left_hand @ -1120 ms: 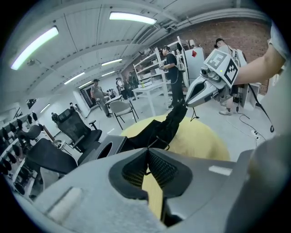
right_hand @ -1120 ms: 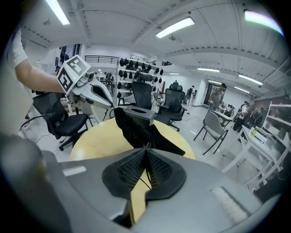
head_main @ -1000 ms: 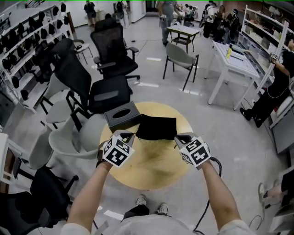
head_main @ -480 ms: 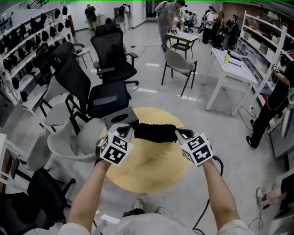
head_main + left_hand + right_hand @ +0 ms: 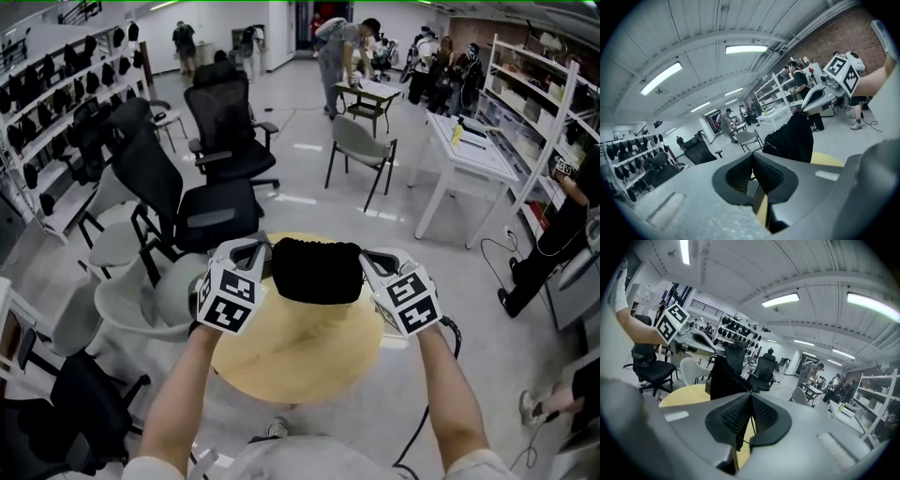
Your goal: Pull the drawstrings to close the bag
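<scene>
A black drawstring bag [image 5: 317, 270] hangs in the air above the round wooden table [image 5: 300, 352], stretched between my two grippers. My left gripper [image 5: 263, 247] is at the bag's left end, shut on a thin drawstring [image 5: 765, 145] that runs to the bag [image 5: 791, 139]. My right gripper [image 5: 368, 256] is at the bag's right end, shut on the other drawstring [image 5: 753, 426], with the bag [image 5: 724, 378] just beyond its jaws. Each gripper view shows the opposite gripper across the bag: the right gripper [image 5: 806, 104] and the left gripper [image 5: 708, 344].
Black office chairs [image 5: 216, 202] and pale shell chairs [image 5: 141, 291] crowd the table's far left. A grey chair [image 5: 361, 141] and a white table [image 5: 469, 155] stand farther back on the right, with shelving [image 5: 553, 112] along the right wall. Several people stand at the back of the room.
The bag lay flat on the table a second ago; now it is lifted off the table between the grippers, which have risen and drawn slightly apart.
</scene>
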`<state>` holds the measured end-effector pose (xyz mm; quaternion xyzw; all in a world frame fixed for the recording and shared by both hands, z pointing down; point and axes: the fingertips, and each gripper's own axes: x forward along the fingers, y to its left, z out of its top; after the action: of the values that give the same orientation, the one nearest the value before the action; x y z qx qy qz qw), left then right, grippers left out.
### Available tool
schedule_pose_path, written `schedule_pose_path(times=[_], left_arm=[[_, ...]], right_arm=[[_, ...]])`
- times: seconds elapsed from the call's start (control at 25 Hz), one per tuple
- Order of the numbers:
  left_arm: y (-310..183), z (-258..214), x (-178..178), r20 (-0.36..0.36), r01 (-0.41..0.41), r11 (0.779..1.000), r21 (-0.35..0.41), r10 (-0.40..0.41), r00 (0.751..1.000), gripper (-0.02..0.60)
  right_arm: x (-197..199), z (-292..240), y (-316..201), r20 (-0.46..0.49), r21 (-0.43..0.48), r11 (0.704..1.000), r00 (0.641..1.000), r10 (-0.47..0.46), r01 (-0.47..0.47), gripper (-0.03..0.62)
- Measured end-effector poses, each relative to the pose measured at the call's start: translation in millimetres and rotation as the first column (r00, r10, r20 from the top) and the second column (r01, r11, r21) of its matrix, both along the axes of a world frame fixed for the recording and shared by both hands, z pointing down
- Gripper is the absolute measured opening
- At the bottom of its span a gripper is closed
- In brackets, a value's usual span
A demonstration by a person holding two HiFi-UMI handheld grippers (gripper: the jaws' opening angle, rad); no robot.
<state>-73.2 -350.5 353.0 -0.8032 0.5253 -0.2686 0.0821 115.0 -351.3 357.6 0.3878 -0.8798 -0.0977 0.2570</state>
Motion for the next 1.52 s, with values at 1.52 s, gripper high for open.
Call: schedule_pose_path(times=[1.52], left_arm=[[19, -89, -87, -0.072, 0.236, 0.938, 0.252, -0.225, 0.972, 0.005]], right_arm=[[-2, -105, 13, 0.164, 0.252, 0.961, 0.984, 0.071, -0.112, 0.005]])
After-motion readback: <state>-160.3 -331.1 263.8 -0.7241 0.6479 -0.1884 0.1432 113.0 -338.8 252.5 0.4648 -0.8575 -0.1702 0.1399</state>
